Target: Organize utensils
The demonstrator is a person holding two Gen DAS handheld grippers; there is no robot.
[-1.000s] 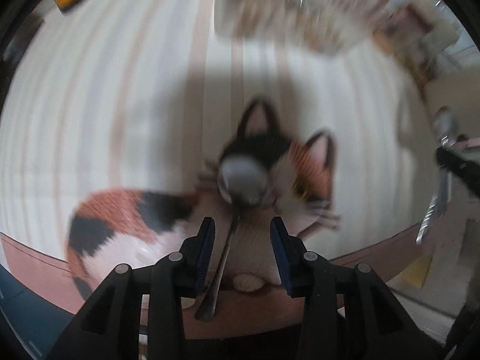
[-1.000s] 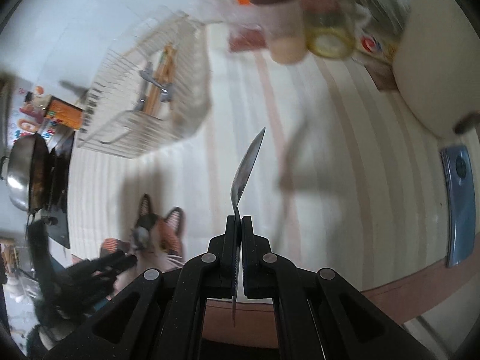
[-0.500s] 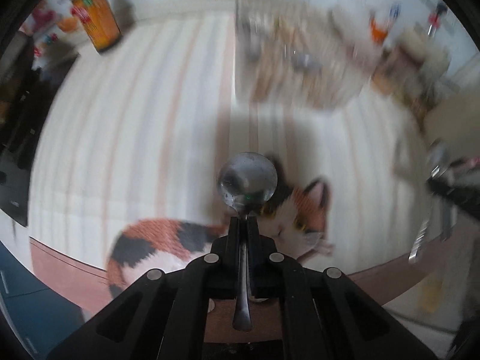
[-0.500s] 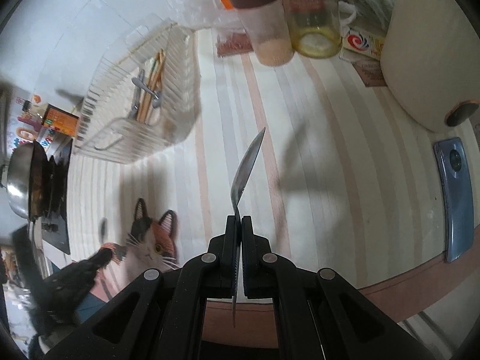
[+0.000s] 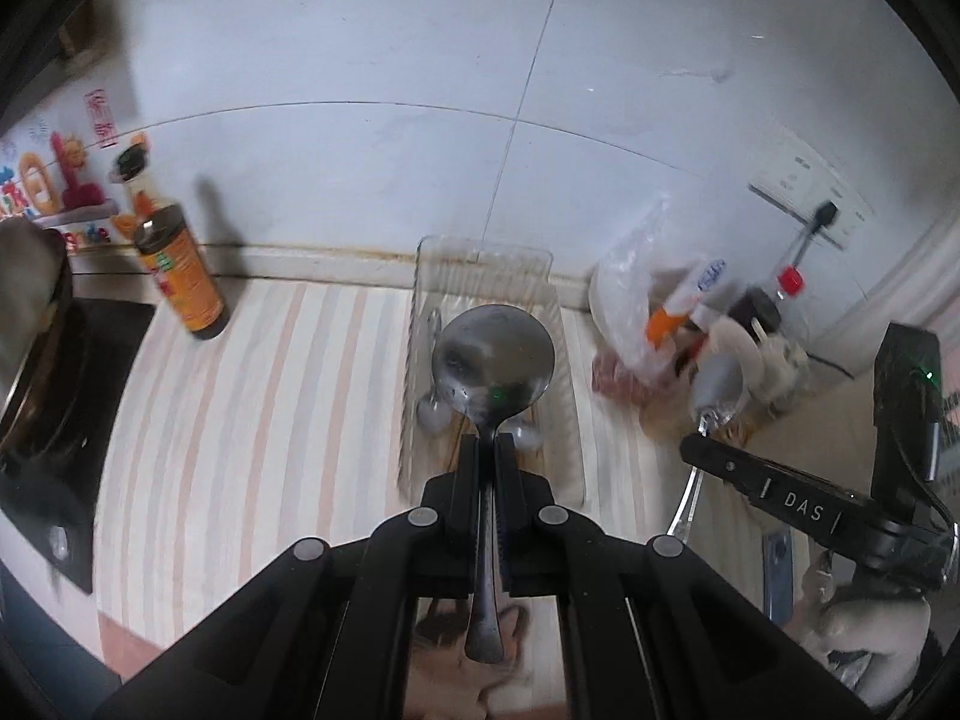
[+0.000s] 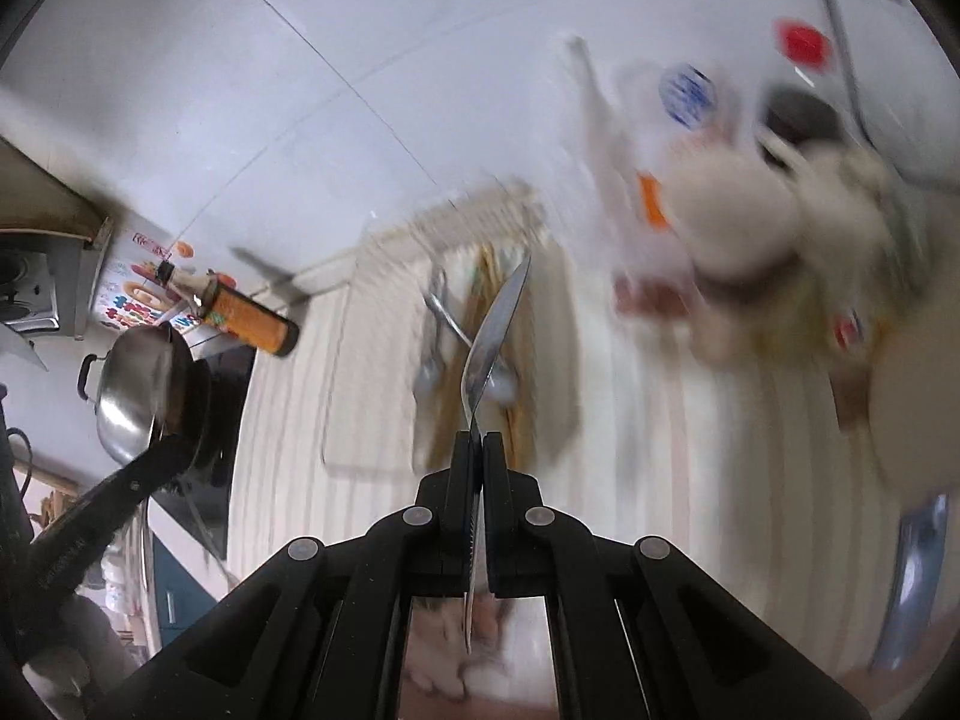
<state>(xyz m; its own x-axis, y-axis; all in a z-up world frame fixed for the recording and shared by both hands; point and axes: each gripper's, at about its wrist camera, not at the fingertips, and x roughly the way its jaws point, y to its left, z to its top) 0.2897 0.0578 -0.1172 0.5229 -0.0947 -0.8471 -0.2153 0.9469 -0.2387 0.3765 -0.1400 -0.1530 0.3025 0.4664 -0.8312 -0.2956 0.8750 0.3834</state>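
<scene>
My left gripper (image 5: 487, 450) is shut on the neck of a metal spoon (image 5: 492, 360), bowl up and facing me, handle hanging below the fingers. Behind it a clear plastic tray (image 5: 483, 267) holds a few spoons and chopsticks. At the right of the left wrist view my right gripper (image 5: 696, 450) holds a second spoon (image 5: 714, 384). In the right wrist view the right gripper (image 6: 477, 441) is shut on that spoon (image 6: 492, 330), seen edge-on in front of the tray (image 6: 360, 372). The left gripper's black arm (image 6: 120, 492) shows at the lower left.
A brown sauce bottle (image 5: 180, 264) stands by the wall, left of the tray. A steel pot (image 6: 138, 384) sits on a black stove at the left. A plastic bag and bottles (image 5: 690, 312) crowd the right, with a blue phone (image 5: 777, 564) nearer. A cat-print mat (image 5: 468, 648) lies under my fingers.
My left gripper closed on the spoon lying on the cat mat and lifted it. Both grippers rose and tipped up toward the tray and wall, each keeping its spoon.
</scene>
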